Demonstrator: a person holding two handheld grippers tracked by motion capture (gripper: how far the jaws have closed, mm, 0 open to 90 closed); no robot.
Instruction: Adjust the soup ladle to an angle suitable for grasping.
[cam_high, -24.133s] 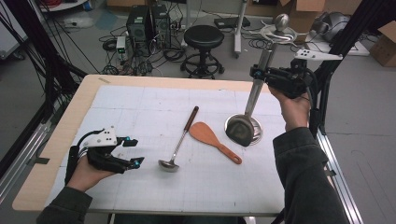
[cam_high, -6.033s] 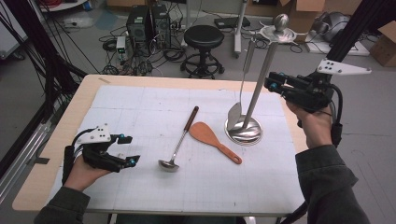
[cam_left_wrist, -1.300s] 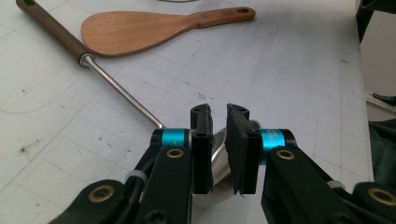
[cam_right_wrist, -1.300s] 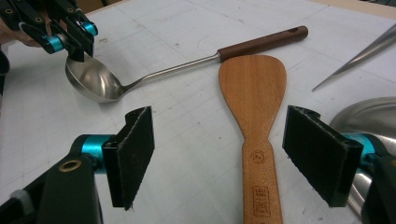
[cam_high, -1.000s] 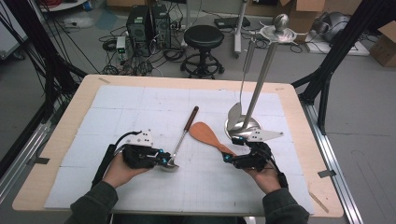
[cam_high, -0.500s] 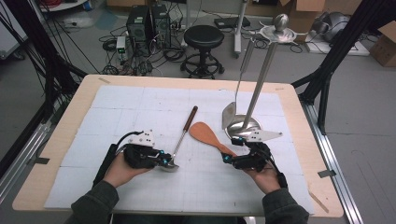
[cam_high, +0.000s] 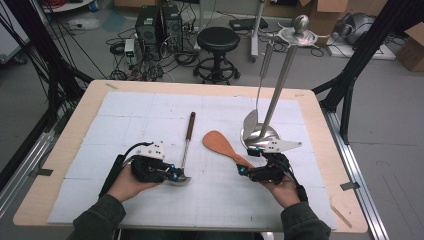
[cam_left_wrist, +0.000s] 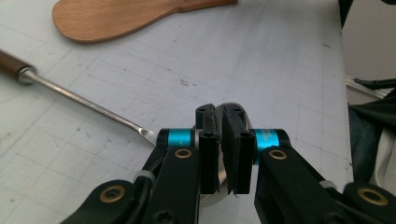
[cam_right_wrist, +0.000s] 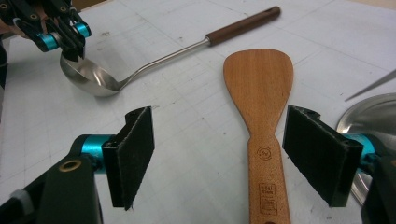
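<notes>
Left gripper (cam_high: 176, 174) sits at lower left of centre in the high view, at the bowl of the steel ladle (cam_high: 183, 167); in the left gripper view the jaws stand almost together, clamped on the rim of the ladle bowl (cam_left_wrist: 232, 109), having just been closing on it; in the right gripper view the same gripper (cam_right_wrist: 70, 39) appears at upper left, pinching the near rim of the bowl (cam_right_wrist: 88, 77).

The ladle lies on the white gridded mat (cam_high: 125, 115); its shaft runs toward the upper centre of the high view and ends in a dark brown handle (cam_high: 190, 124).

Right gripper (cam_high: 247, 163) sits at lower right of centre in the high view; in the right gripper view its jaws stand wide apart, one pad (cam_right_wrist: 135, 154) at lower left, the other at right; the handle of the wooden spatula (cam_right_wrist: 264, 116) lies between them, nearer the right pad, touched by neither.

The spatula blade (cam_high: 216, 141) points toward the upper left in the high view; just beside it, to the right, stands a steel utensil stand (cam_high: 272, 100) on a round base.
</notes>
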